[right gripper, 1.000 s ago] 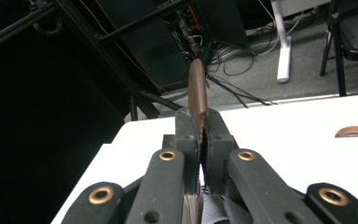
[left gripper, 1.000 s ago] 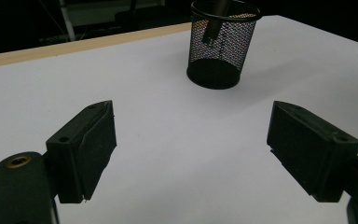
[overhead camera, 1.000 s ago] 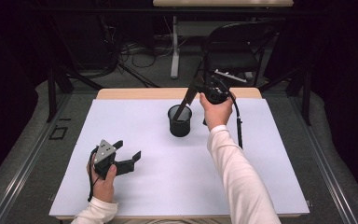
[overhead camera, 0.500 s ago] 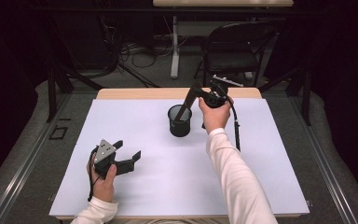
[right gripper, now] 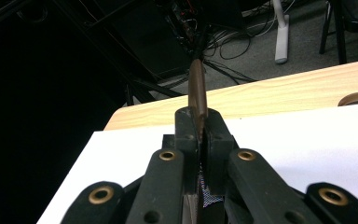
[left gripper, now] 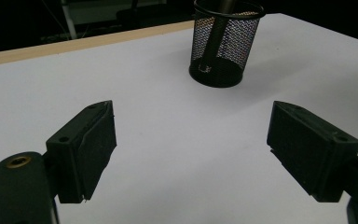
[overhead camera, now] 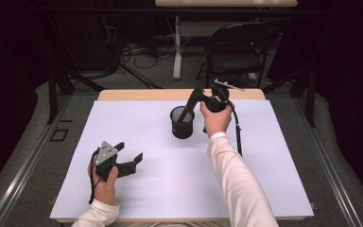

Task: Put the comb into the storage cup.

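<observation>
Jaws of the left tool [overhead camera: 131, 160] stood wide apart with nothing between them, low over the white table [overhead camera: 179, 184] at its near left, aimed toward the mesh cup [left gripper: 223, 44]. Farther back, the right tool [overhead camera: 196, 97] was clenched on a slim brown stick [right gripper: 198, 93], just above and right of the cup [overhead camera: 182, 122]. The stick [overhead camera: 188, 109] slanted down-left, its lower end inside the cup, its long axis tilted, upper end toward the tool.

left gripper [overhead camera: 131, 158] low, jaws wide apart; right gripper [overhead camera: 194, 98] raised, tilted down, jaws clamped.
</observation>
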### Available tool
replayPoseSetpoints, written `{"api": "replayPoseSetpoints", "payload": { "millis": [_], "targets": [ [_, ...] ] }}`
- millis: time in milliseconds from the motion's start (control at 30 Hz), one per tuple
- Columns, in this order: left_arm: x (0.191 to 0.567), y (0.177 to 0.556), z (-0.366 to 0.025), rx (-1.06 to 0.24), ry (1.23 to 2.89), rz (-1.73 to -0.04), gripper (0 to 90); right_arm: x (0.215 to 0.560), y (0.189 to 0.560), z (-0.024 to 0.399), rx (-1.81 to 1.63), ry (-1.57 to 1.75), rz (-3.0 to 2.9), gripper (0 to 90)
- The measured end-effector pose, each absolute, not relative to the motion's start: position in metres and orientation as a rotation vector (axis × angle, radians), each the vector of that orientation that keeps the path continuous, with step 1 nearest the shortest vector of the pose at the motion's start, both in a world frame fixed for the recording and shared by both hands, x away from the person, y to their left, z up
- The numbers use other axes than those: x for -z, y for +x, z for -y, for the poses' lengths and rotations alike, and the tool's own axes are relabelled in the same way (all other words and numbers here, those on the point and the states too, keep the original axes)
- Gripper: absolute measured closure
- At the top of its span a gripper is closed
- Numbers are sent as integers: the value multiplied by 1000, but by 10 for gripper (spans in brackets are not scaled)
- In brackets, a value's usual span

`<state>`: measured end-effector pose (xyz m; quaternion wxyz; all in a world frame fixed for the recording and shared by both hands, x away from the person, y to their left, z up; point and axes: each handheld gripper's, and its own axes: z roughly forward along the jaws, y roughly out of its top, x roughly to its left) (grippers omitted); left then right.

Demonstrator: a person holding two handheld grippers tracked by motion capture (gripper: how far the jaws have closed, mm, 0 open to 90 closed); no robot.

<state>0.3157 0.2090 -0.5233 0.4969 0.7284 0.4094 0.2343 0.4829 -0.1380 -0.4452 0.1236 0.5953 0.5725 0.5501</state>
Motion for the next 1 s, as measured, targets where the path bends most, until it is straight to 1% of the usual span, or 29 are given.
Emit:
{"api": "replayPoseSetpoints", "payload": {
  "millis": [633, 1000],
  "targets": [
    [523, 316, -209, -570, 1767, -991, 156, 452, 483, 145, -1644, 1760, -1647, 871],
    [524, 316, -208, -566, 1767, -990, 157, 462, 484, 160, -1681, 1807, -1616, 871]
  ]
}}
